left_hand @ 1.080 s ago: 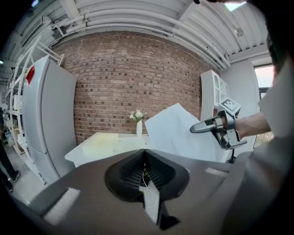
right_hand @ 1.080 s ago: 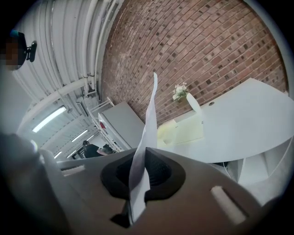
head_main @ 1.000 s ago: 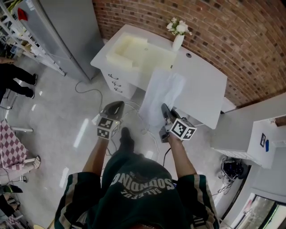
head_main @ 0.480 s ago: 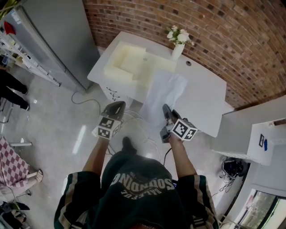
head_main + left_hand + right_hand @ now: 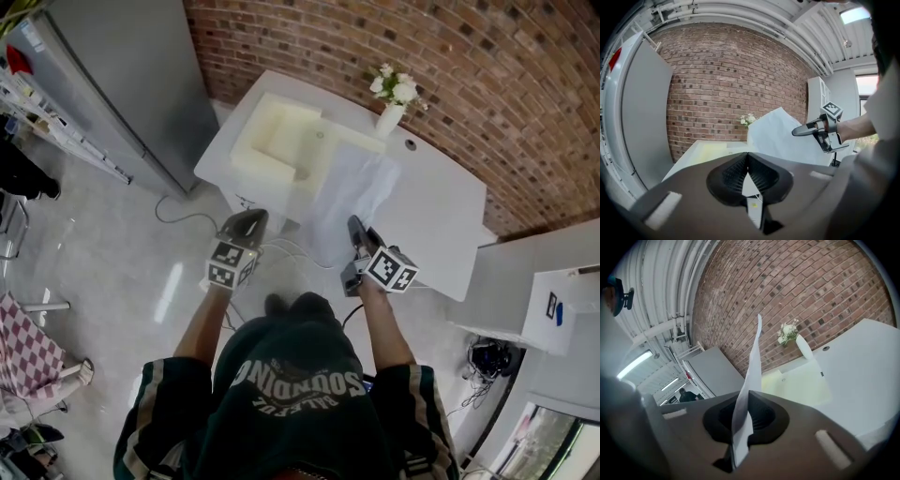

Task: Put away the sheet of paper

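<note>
1. Where a brick wall [image 5: 469, 75] is met, a white table [image 5: 441, 216] is seen, bearing a cream foam tray [image 5: 281, 141] and a vase [image 5: 388, 117]; a grey cabinet [image 5: 131, 84] stands to its left.
2. The sheet [image 5: 352, 192] is clamped upright in the right gripper [image 5: 355, 224], over the table's near edge.
3. The left gripper [image 5: 254, 215] is closed on nothing, near the sheet's left side.

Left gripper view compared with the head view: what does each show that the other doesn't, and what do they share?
Only the left gripper view: the ceiling pipes overhead, and the left gripper's jaws seen head-on, closed together. Only the head view: the floor, a checkered cloth at its edge, and the person's dark green shirt. Both: the right gripper pinching the sheet of paper, the white table, the flowers and the brick wall.
</note>
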Available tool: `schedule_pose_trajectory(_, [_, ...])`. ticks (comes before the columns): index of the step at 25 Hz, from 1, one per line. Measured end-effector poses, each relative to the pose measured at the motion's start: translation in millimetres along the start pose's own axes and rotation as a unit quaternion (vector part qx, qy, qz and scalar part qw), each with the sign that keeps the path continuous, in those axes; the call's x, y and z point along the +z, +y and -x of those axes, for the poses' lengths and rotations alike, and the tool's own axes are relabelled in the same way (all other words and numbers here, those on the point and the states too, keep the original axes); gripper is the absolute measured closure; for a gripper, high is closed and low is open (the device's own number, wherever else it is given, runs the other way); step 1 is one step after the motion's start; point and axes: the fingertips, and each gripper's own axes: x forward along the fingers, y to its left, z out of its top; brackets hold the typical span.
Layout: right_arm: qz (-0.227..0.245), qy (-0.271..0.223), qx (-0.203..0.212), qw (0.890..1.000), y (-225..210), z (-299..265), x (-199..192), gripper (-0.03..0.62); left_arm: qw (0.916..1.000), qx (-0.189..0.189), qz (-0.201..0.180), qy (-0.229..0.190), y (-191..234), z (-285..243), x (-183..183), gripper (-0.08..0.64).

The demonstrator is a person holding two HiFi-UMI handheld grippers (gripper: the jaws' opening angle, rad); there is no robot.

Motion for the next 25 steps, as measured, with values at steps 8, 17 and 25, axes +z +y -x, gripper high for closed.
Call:
schedule_pose_trajectory(8, [0.001,0.004,0.002,1.000,-6,-44,17,0.592,0.9999,0.005,0.009,0.006,27,-19,4,0.549])
schedule_pose_trajectory(17, [0.013,0.017,-0.003,1.000,-33,-115,47,0.592,0.9999,0.004,-0.001,0.013,67,-74,26,0.549])
schedule_pose_trajectory(25, [0.019,0.028,-0.009,0.999,-58,-175,78,0.592,0.9995,0.012,0.006,0.028,103,-115,39,0.549])
